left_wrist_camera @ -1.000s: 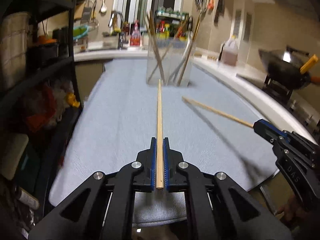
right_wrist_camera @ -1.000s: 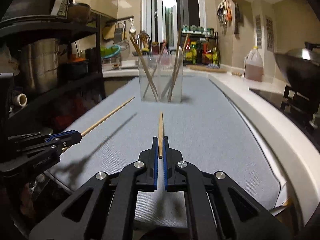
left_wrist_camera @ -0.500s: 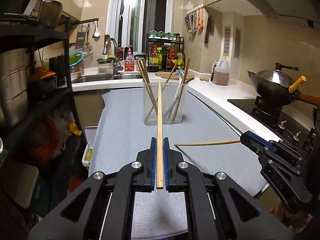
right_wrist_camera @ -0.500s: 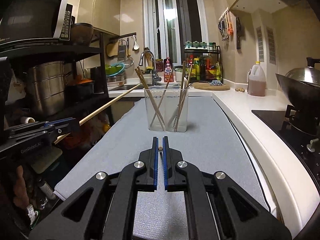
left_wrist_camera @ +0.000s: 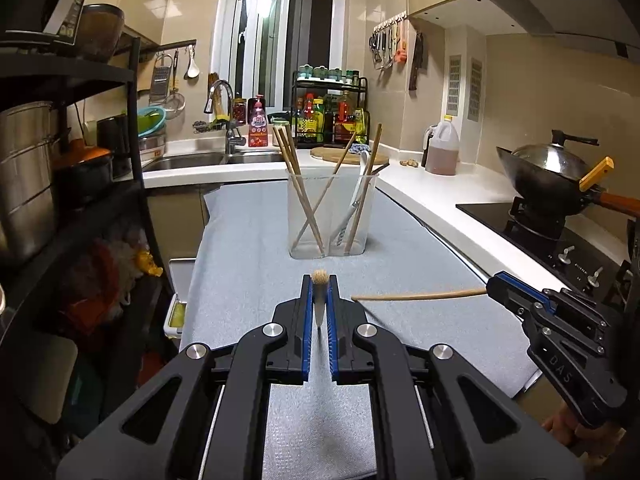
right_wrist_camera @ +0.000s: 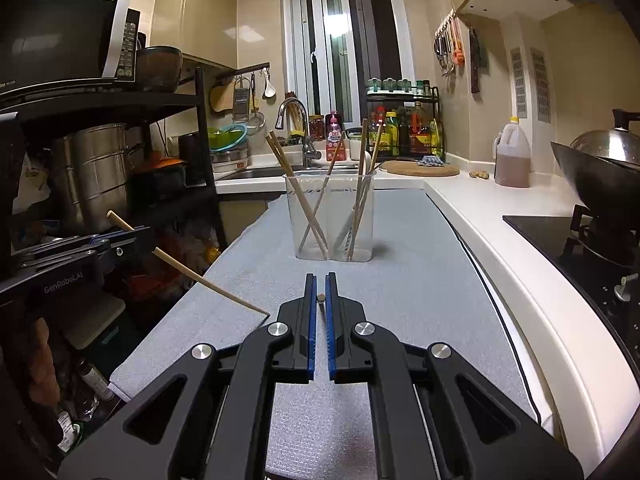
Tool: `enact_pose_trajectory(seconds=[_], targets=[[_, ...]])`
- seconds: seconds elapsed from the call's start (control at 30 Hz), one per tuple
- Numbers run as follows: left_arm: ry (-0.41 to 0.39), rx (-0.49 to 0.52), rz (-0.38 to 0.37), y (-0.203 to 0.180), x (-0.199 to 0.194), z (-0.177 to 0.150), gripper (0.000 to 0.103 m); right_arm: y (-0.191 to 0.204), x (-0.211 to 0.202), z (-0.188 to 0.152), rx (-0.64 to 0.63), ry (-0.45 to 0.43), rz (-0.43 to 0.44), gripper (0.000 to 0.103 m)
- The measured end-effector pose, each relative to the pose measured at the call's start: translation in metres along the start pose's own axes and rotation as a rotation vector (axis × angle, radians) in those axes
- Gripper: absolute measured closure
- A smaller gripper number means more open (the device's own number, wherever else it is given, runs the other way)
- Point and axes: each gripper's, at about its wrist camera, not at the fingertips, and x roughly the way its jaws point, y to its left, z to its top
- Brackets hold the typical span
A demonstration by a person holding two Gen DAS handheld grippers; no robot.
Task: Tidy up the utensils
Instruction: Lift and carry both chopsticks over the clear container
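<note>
Gripping one wooden chopstick [left_wrist_camera: 319, 280] in my left hand-held gripper [left_wrist_camera: 319, 312] and another [left_wrist_camera: 420, 295] in my right hand-held gripper [right_wrist_camera: 320, 300], both clenched above the surface [left_wrist_camera: 248, 264]; they're light, stiff, slippery, best pinched mid-shaft before the clear holder [left_wrist_camera: 330, 216].

A home kitchen is showing here. A sink [left_wrist_camera: 188, 160] with a curved faucet [left_wrist_camera: 222, 108] is sitting at the far end of the white counter [left_wrist_camera: 460, 196], under a window [right_wrist_camera: 340, 52]. A wok [left_wrist_camera: 548, 176] is resting on a gas stove [left_wrist_camera: 560, 236] at the right edge. A sauce rack [right_wrist_camera: 404, 124], hanging tools [left_wrist_camera: 390, 46] and a microwave [right_wrist_camera: 72, 40] on black shelving [right_wrist_camera: 120, 100] are filling the walls.
</note>
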Motion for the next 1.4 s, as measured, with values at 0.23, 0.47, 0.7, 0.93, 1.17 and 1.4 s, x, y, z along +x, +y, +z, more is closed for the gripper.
enact_pose_trajectory(seconds=[0.23, 0.47, 0.7, 0.93, 1.17, 1.4], targets=[[0.004, 0.033, 0.003, 0.003, 0.0, 0.043, 0.097, -0.002, 0.007, 0.043, -0.049, -0.018, -0.007, 0.099], [0.079, -0.001, -0.011, 0.017, 0.024, 0.081, 0.097, -0.01, 0.031, 0.084, -0.048, 0.02, 0.001, 0.099], [0.086, 0.016, -0.013, 0.017, 0.036, 0.116, 0.097, -0.01, 0.048, 0.127, -0.065, 0.04, 0.008, 0.099], [0.053, 0.041, -0.026, 0.014, 0.046, 0.156, 0.097, -0.007, 0.06, 0.163, -0.083, 0.034, 0.028, 0.099], [0.023, 0.045, -0.043, 0.015, 0.06, 0.198, 0.097, -0.007, 0.072, 0.209, -0.084, -0.008, 0.045, 0.099], [-0.014, 0.049, -0.047, 0.014, 0.083, 0.237, 0.097, 0.0, 0.089, 0.26, -0.124, -0.073, 0.045, 0.099]])
